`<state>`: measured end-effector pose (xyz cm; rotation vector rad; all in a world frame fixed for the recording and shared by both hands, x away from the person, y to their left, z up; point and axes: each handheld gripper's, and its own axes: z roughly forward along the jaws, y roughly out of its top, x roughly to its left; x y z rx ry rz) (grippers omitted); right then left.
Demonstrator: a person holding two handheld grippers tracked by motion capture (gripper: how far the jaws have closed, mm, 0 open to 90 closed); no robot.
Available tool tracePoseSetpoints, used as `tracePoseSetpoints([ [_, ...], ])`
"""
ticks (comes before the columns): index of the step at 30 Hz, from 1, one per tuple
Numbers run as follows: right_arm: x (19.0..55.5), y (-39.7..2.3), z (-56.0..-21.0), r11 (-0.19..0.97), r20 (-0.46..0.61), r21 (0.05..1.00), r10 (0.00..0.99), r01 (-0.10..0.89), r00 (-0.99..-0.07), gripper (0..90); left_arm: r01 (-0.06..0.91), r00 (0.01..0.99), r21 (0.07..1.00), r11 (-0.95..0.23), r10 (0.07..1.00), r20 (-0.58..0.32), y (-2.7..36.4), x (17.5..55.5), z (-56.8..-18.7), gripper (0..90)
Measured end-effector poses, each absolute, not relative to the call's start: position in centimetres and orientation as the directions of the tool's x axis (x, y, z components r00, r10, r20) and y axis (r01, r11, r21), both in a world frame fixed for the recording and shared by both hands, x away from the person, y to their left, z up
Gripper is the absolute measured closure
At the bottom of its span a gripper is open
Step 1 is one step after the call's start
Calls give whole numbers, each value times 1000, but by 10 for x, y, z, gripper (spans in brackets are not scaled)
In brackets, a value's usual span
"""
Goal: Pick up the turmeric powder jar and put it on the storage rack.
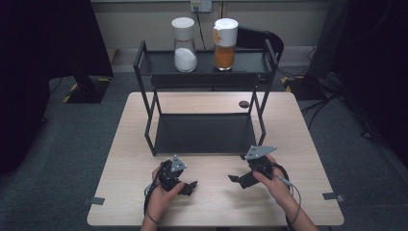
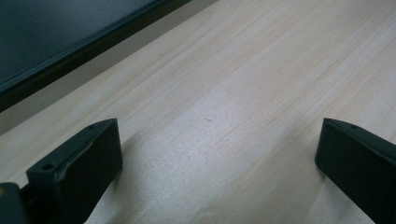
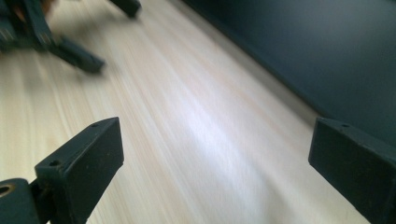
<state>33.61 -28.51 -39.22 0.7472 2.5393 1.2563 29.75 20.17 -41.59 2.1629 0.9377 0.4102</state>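
A black two-tier metal rack (image 1: 204, 91) stands at the back middle of the light wooden table (image 1: 125, 144). On its top shelf stand a jar of white powder with a white lid (image 1: 184, 44) and a jar of orange powder with a white lid (image 1: 225, 44). My left gripper (image 1: 191, 185) rests low over the table's front, held by a hand, open with nothing between its jaws; the left gripper view shows bare wood (image 2: 219, 116). My right gripper (image 1: 235, 178) faces it from the right, also open and empty. The right gripper view shows the left gripper (image 3: 70, 42) farther off.
The rack's lower shelf (image 1: 204, 132) is a dark panel lying on the table just beyond both grippers. A small black round spot (image 1: 244, 104) sits on the table near the rack's right rear leg. Grey carpet surrounds the table, and cables lie at the right.
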Motion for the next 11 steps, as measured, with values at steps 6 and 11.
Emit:
tracePoseSetpoints([
  [6,322,-286,-404,566,-7,744,539,356,-842,19,497,683,731,-467,730,2,202,298,-416,1],
  [11,310,-291,-408,579,-26,734,547,356,-836,20,502,676,730,-464,737,4,201,296,-415,1],
])
